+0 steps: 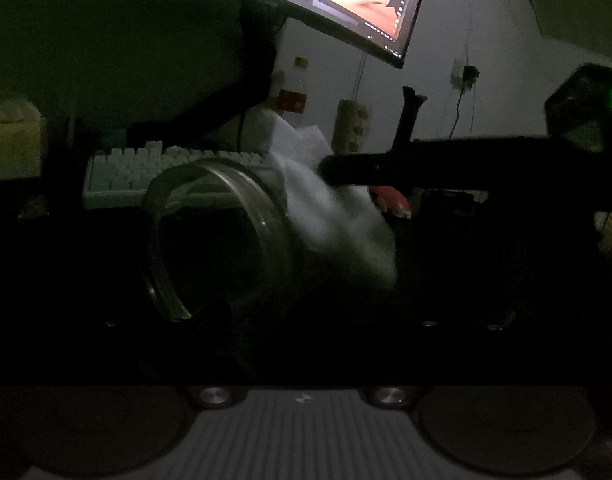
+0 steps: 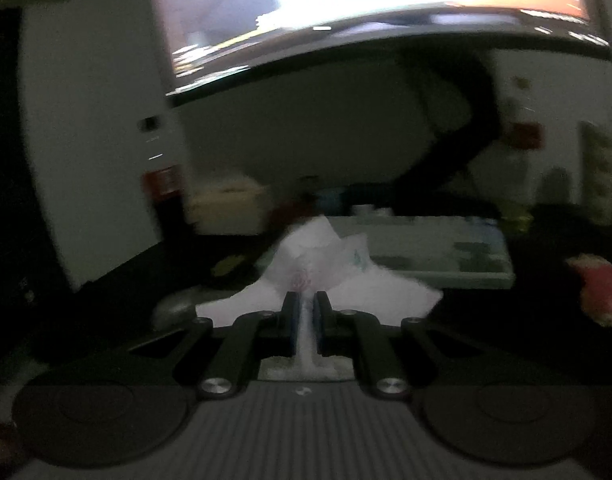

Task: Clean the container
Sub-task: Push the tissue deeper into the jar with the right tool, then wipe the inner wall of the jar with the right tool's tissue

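Mid-task, I judge: right gripper (image 2: 306, 312) fingers pinch the white crumpled tissue (image 2: 322, 272) beside the clear round glass container (image 1: 209, 240); the left fingers' state is lost in darkness.

Tissue (image 1: 338, 216) right of container (image 1: 217, 240), keyboard (image 1: 153, 172) behind

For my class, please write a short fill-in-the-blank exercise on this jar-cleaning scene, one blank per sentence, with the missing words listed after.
1. The right gripper is shut on a white ____.
2. The clear jar lies on its ____, its mouth towards the left wrist camera.
3. Behind the jar sits a white ____.
4. Above the desk hangs a lit, curved ____.

Missing words: tissue; side; keyboard; monitor
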Tool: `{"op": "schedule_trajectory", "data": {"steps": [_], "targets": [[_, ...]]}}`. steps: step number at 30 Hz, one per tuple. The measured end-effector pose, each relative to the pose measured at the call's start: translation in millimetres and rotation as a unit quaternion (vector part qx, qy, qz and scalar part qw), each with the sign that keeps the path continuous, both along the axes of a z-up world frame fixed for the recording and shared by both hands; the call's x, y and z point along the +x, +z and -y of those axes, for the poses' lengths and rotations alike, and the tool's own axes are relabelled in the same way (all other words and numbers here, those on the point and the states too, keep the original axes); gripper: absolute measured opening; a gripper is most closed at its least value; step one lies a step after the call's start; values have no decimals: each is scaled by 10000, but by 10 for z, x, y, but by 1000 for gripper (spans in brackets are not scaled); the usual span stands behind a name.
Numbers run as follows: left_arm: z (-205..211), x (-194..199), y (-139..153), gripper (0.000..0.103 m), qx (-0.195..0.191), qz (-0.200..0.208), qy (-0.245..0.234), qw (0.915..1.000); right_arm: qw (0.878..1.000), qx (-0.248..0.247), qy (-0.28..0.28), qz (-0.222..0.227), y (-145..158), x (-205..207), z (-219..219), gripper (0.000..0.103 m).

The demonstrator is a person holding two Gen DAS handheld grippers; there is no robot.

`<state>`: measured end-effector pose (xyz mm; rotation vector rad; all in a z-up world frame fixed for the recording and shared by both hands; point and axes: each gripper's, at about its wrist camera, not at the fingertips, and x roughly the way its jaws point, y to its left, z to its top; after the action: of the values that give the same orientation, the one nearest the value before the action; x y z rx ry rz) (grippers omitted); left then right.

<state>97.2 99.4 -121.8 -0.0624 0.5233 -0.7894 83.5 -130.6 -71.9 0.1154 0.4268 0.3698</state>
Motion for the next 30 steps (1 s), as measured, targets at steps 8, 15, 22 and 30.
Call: {"op": "schedule_trajectory", "data": {"steps": [8,15,22,30], "targets": [[37,-11,-8,81,22,49,16,10000,9977,-72,619,248,-18,-169,-209,11],[10,8,-12,84,-97,-14,-53,9999,9996,108,-269,-47,-24,60,79,10],[31,-3,2,85,-282,-198,-229,9991,9969,78,765,141,43,-138,-251,10],[60,-12,-6,85,-265,-226,-296,9990,9993,41,-344,-104,17,14,66,10]]}}
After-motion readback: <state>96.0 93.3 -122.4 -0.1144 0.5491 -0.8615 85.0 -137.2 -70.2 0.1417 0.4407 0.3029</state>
